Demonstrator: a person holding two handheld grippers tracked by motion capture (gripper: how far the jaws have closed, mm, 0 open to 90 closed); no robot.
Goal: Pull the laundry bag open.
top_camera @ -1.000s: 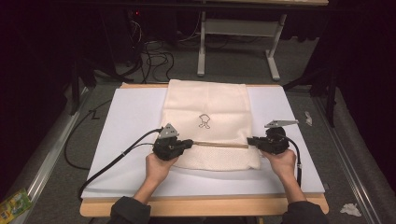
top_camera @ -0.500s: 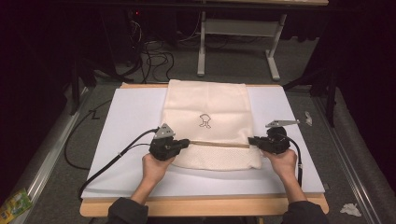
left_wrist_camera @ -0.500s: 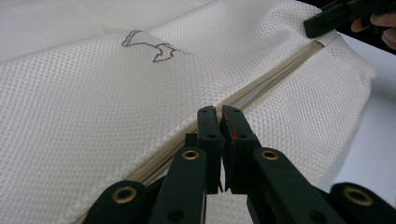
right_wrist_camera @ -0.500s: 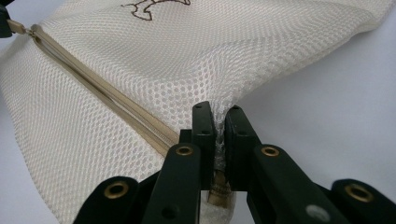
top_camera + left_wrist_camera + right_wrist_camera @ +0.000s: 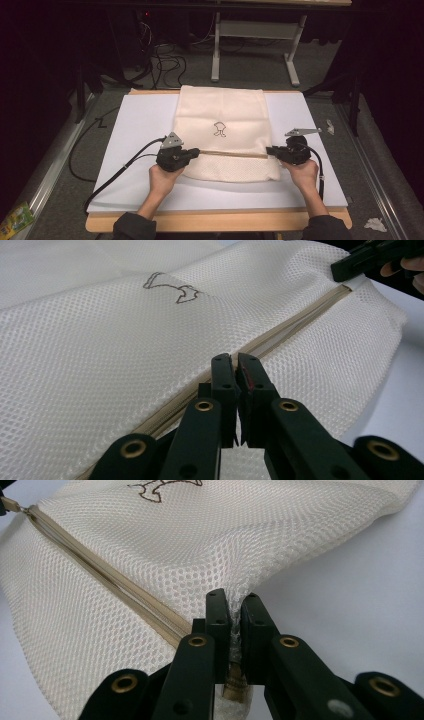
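Mesh bag (image 5: 220,132) lies flat on white board (image 5: 130,130), centre of table, zipper (image 5: 235,153) running across near your side. Your left gripper (image 5: 196,151) clamped tight on bag's left edge at zipper end; something red between jaws, cannot identify. Your right gripper (image 5: 270,150) pinches mesh at zipper's right end, fabric bunched between jaws.

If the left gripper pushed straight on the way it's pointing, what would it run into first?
The left gripper is shut on the mesh bag at the zipper. Straight on lies more bag along the zipper line, then probably the right gripper at the far end.
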